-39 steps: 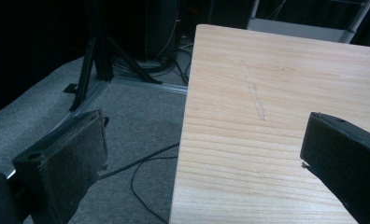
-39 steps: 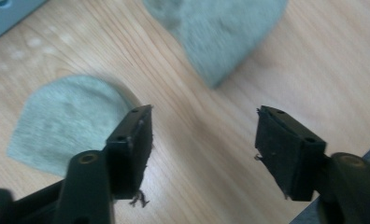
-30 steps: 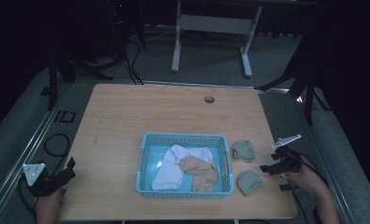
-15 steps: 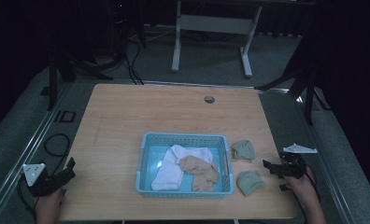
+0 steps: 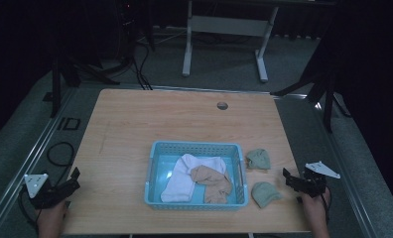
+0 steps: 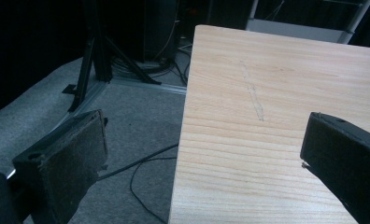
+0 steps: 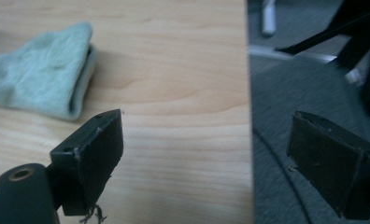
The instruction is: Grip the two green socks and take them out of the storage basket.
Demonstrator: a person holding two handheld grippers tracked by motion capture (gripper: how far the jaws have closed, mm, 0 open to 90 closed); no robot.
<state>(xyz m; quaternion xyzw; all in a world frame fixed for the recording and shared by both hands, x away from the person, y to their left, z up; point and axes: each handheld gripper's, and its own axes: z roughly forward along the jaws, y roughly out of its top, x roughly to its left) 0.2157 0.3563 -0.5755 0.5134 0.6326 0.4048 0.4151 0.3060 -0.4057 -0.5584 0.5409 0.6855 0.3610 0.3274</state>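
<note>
- My right gripper (image 5: 290, 179) sat near the right edge of the table (image 5: 135, 129), jaws spread wide with nothing between them, and they had just finished opening out to that width.
- In the right gripper view, one pad (image 7: 96, 154) hung over the wood and the other beyond the table's edge, over the grey floor.
- The near green sock (image 5: 265, 193) lay flat on the table just beside the blue basket (image 5: 194, 147), a short way left of my right gripper and not touching it.
- A second green sock (image 5: 258, 159) lay farther back, also just outside the basket's right wall.
- Inside the basket were a white sock (image 5: 184, 176) and a tan sock (image 5: 212, 181), piled loosely against each other.
- I judged the near sock to be light, soft and limp: it would sag and fold from wherever I pinched it, with no risk of breakage.
- The folded cuff edge facing me looked like the best hold, since there the layers doubled up and gave the pads some thickness to bite.
- A thin single layer could slip out, so I reckoned on closing well down and catching both layers.
- My left gripper (image 5: 70, 179) rested at the table's near left corner, jaws wide and empty, well apart from the socks.
</note>
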